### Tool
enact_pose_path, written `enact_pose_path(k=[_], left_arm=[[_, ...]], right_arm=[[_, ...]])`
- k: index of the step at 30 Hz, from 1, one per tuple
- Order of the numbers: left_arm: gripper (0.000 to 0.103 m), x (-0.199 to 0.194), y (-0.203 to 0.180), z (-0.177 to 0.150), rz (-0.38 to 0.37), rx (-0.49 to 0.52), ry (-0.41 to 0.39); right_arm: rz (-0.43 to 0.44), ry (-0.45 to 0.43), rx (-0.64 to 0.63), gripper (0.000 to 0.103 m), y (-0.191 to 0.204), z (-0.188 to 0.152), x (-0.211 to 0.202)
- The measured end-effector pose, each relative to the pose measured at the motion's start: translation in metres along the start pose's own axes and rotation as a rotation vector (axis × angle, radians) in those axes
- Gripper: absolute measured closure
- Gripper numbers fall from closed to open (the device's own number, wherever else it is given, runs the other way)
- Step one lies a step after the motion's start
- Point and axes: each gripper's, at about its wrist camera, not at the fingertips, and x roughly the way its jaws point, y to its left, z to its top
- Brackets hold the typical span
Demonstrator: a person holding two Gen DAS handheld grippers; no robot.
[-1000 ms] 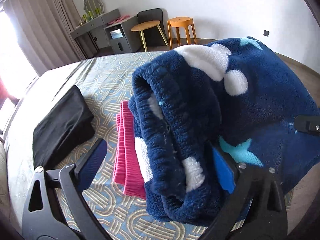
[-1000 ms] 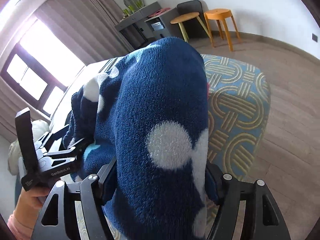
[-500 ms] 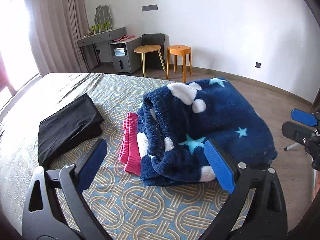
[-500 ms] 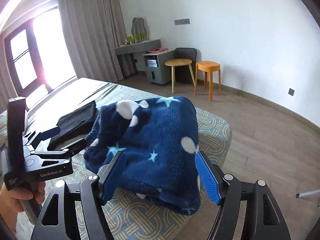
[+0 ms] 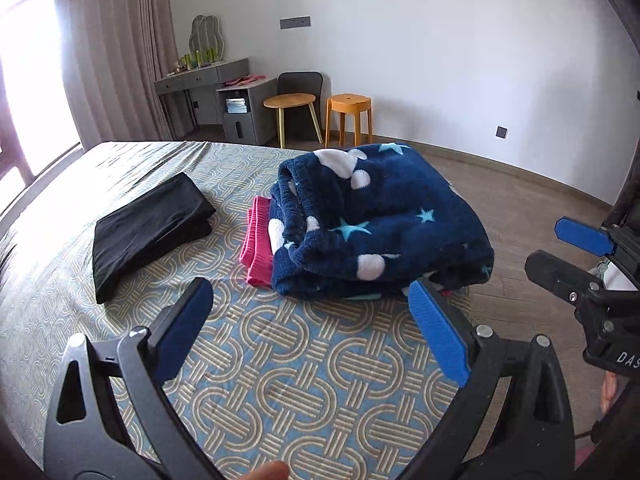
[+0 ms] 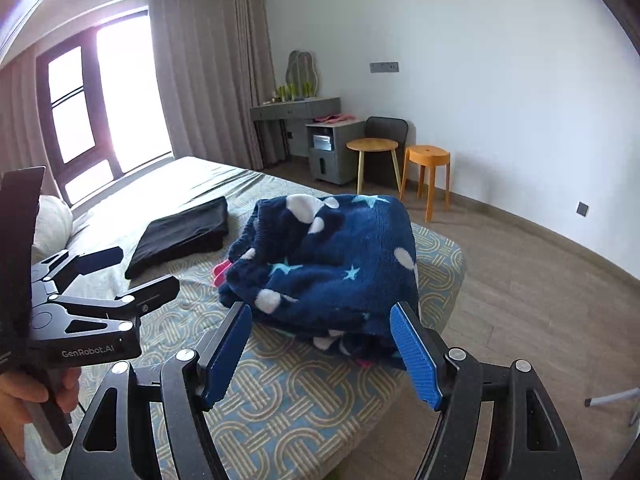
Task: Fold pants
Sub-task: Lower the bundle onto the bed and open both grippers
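Both my grippers have pulled back off the fleece pants (image 5: 376,220); left gripper (image 5: 316,332) and right gripper (image 6: 324,352) gape empty. Pants sit folded at 12 o'clock atop the pink garment (image 5: 256,236) on the bed (image 5: 280,380); fold looks finished.

Navy fleece pants (image 5: 384,220) with white dots and turquoise stars; pink garment (image 5: 258,236); black garment (image 5: 148,228).

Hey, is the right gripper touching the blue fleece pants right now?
Apart. In the right wrist view the right gripper is open, and patterned bedspread shows between its fingers, short of the blue fleece pants.
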Motion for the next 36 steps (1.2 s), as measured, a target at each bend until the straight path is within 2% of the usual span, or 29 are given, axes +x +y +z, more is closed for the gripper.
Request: enact_pose_path(k=[11,19,26,36], left_arm=[[0.005,-0.033,-0.016,-0.013,0.0,0.001,-0.042],[0.003,-0.041,-0.014,-0.019,0.021,-0.021,-0.061],[0.003,-0.045,-0.016,-0.02,0.051,-0.001,-0.085],[0.003,-0.041,-0.02,-0.018,0.058,0.009,-0.08]], right_arm=[[-0.07,-0.005,-0.006,0.03,0.011,-0.013,-0.029],[-0.067,-0.016,0.025,0.03,0.014,-0.013,-0.034],[-0.058,-0.01,0.039,0.03,0.015,-0.013,-0.029],[-0.052,0.005,0.06,0.029,0.009,-0.017,-0.021]])
